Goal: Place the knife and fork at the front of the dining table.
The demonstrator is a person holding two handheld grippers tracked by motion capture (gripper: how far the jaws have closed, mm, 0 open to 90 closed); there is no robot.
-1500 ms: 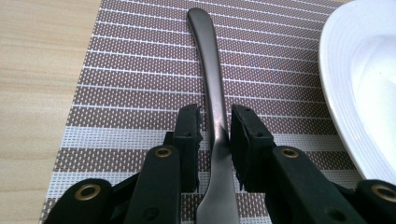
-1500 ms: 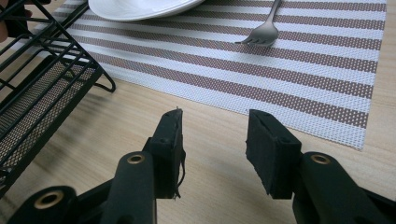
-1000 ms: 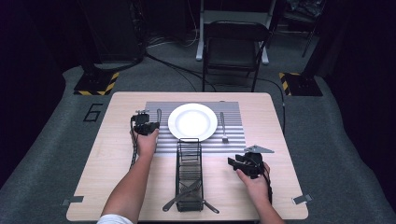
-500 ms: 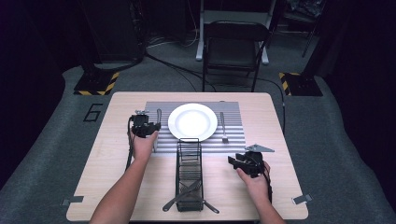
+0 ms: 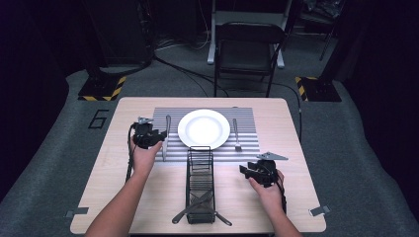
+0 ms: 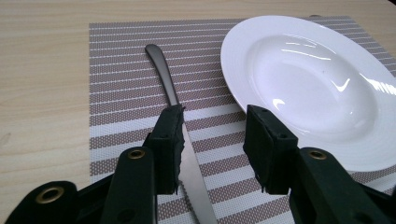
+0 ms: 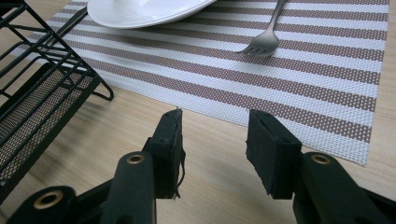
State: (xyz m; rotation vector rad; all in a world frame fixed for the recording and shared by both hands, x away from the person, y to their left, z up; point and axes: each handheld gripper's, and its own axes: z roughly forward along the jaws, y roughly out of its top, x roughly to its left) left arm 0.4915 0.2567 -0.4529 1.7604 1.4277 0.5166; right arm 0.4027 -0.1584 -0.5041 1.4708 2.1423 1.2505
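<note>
A white plate [image 5: 203,128] sits mid-placemat [image 5: 247,148], a knife [image 5: 165,138] to its left and a fork [image 5: 236,134] to its right. My left gripper [image 5: 148,136] hovers just over the knife [image 6: 163,70]. Its jaws have just been opening, and in the left gripper view [image 6: 215,126] the blade lies flat on the mat beneath the left finger [image 6: 168,140], not pinched. The plate [image 6: 308,88] is just right of it. My right gripper [image 5: 252,173] stands open over bare wood beside the mat's near edge [image 7: 215,128], nothing between its pads.
A black wire rack [image 5: 200,185] stands between the two hands, with utensils [image 5: 190,210] lying at its near end. In the right gripper view the rack [image 7: 37,93] is at the left, the fork [image 7: 264,44] ahead. A folding chair [image 5: 247,54] stands beyond the table.
My left gripper has lifted a little and drifted left off the knife, its jaws wider than before. The knife stays on the mat. The right hand has not moved.
</note>
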